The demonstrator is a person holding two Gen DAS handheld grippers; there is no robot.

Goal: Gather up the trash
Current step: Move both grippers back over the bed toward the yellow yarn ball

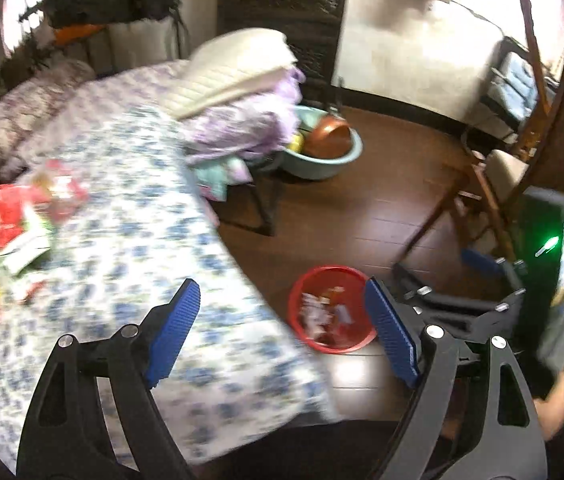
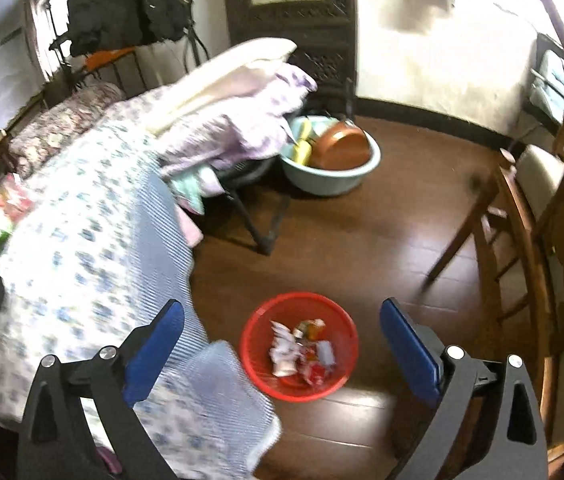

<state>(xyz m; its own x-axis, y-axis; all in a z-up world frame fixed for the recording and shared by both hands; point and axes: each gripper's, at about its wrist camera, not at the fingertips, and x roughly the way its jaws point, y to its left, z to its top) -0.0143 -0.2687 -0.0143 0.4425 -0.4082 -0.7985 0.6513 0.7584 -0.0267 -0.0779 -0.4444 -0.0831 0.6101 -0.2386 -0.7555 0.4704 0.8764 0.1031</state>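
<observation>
Hovering over the bed with its blue-floral white quilt (image 1: 130, 208), between drops. Round red plastic basket (image 2: 299, 346) sits on the dark wood floor beside it, wrappers already inside. Remaining red and green wrappers (image 1: 26, 216) lie on the quilt. Left gripper (image 1: 282, 328) and right gripper (image 2: 282, 352) both released, empty. Next: reach to the wrappers, clamp one.

Red basket (image 2: 299, 347), blue-flowered white bedspread (image 2: 94, 216), pale-blue basin (image 2: 332, 182)

Left tongs (image 1: 282, 328) and right tongs (image 2: 282, 356) gape wide, empty, tilted downward.
</observation>
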